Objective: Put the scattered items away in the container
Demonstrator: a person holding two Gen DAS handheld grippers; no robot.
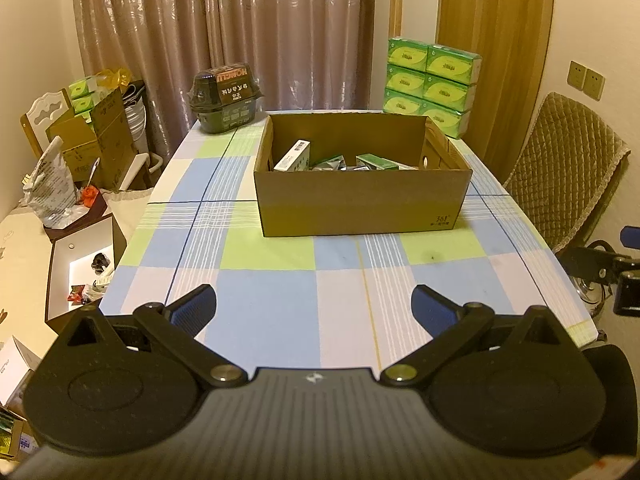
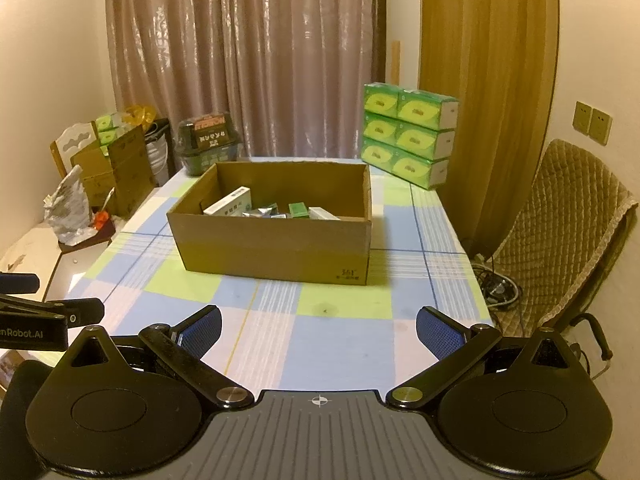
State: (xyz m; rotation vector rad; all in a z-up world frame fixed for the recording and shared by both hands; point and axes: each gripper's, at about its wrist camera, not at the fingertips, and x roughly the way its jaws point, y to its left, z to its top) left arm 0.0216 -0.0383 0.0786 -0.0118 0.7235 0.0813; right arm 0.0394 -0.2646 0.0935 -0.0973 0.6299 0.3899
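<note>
The cardboard box sits toward the far middle of my table, open at the top, and the small items are already inside it: a white carton leaning against the left wall, a crumpled foil pack in the middle, and a green packet to the right. I see nothing loose on the checked cloth between me and the box, so I judge the tidying to be close to finished, if not done. These cartons look light and stiff; if one needed shifting, I would pinch it across its narrow faces. The foil pack looks soft and slippery, better taken by a folded edge. The box itself is thin card and would likely flex if lifted by one wall. My left gripper hovers over the near table edge, spread wide and holding nothing; my right gripper does the same just beside it. Further back stand a dark packaged tub and stacked green tissue packs, both outside the box.
</note>
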